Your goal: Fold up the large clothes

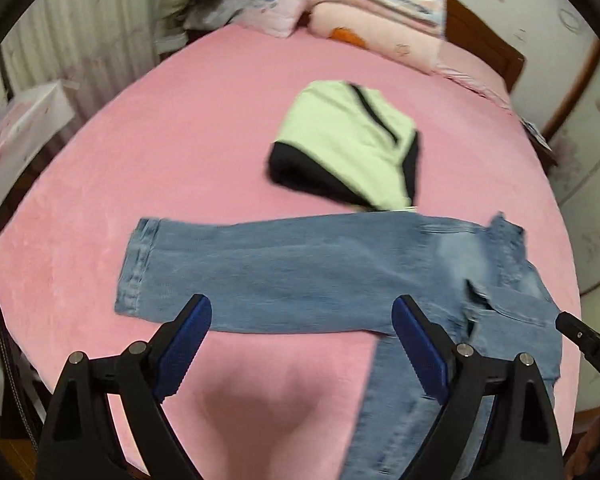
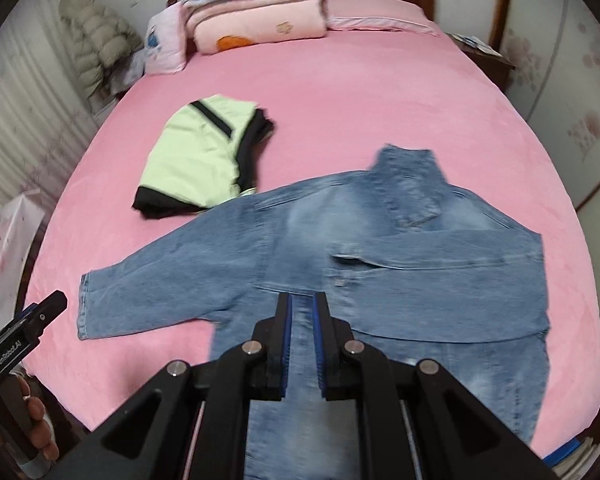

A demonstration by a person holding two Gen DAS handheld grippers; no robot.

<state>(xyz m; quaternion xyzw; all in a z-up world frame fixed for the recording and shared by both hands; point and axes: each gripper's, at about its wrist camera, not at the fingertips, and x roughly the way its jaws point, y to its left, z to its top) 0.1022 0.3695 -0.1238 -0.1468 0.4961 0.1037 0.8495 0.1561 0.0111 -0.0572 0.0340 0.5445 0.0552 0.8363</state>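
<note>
**Denim jacket spread on the bed, ready for the first fold**

From the left wrist view, our left gripper [image 1: 302,344] has its jaws wide, with nothing between them. The denim jacket [image 1: 300,272] lies flat on the pink bed [image 1: 200,140], one sleeve stretching across just beyond the fingertips. The cuff is ahead of the left finger. A folded green and black garment [image 1: 348,140] rests farther ahead, touching the jacket's far edge. We judge that a good fold needs a firm pinch near the cuff, then a low carry of the sleeve over the body.

From the right wrist view, our right gripper [image 2: 302,320] has its jaws narrow, almost together. We cannot tell whether denim is pinched between them. The jacket's body lies just ahead of them. The jacket's near hem is hidden under the gripper, and blur softens the seams.
</note>
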